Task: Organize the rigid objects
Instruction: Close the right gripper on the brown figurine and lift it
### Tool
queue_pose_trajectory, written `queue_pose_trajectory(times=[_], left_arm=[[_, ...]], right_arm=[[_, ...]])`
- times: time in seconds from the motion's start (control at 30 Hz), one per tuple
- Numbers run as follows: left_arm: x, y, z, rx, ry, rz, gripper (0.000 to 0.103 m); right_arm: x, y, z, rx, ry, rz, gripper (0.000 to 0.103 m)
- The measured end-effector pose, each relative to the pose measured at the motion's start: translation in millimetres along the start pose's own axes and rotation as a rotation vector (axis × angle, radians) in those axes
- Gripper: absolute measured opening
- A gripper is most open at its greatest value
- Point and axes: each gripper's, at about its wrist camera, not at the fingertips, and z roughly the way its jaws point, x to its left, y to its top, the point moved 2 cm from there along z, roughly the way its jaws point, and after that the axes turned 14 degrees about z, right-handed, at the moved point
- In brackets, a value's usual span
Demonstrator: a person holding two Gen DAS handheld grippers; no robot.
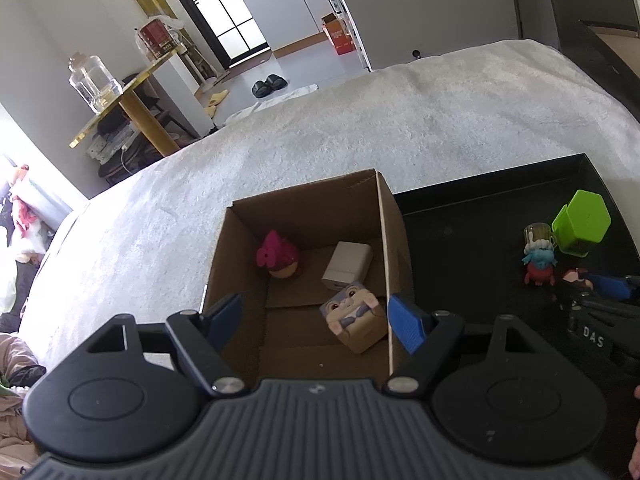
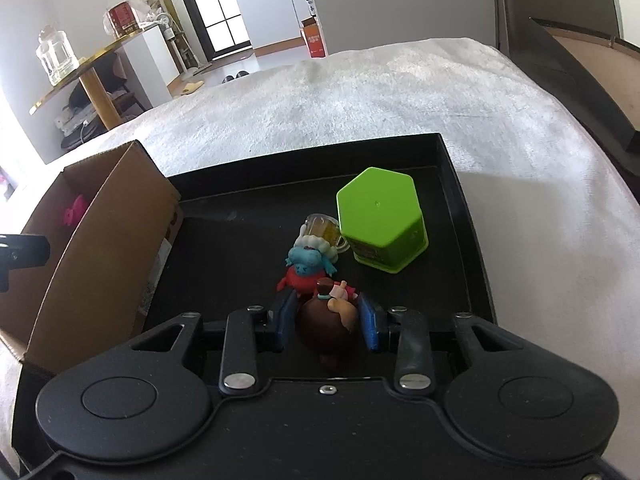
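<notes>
A cardboard box [image 1: 392, 232] stands on the white bed, left of a black tray [image 2: 460, 208]. In the box lie a pink figurine [image 1: 278, 256], a white block [image 1: 347, 266] and a grey rabbit cube [image 1: 354, 322]. My left gripper [image 1: 316, 320] is open and empty above the box. My right gripper [image 2: 326, 320] is shut on a brown-haired doll figurine [image 2: 330, 320] over the tray; it also shows in the left wrist view [image 1: 578, 278]. A blue-and-red figurine [image 2: 306, 266], a small glass mug [image 2: 322, 230] and a green hexagonal container [image 2: 380, 218] stand in the tray.
The white fuzzy bed cover [image 1: 360, 132] spreads around the box and the tray. A gold-edged side table with a glass jar [image 1: 94, 80] stands at the far left. A dark headboard [image 2: 580, 80] runs along the right.
</notes>
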Motion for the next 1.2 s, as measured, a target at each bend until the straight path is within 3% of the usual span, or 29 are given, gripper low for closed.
queue_pose_trajectory(times=[0.4, 0.87, 1.2], left_arm=[[8.2, -3.7, -3.3, 0.009, 0.039, -0.003, 0.079], [0.1, -1.0, 2.2, 0.015, 0.02, 0.0, 0.079], [9.2, -9.0, -1.8, 0.005, -0.014, -0.04, 0.079]], right_arm=[[-2.8, -5.5, -6.6, 0.017, -0.039, -0.006, 0.034], [-10.3, -6.2, 10.9, 0.057, -0.061, 0.007, 0.034], [-3.3, -3.5, -7.4, 0.034, -0.062, -0.031, 0.034]])
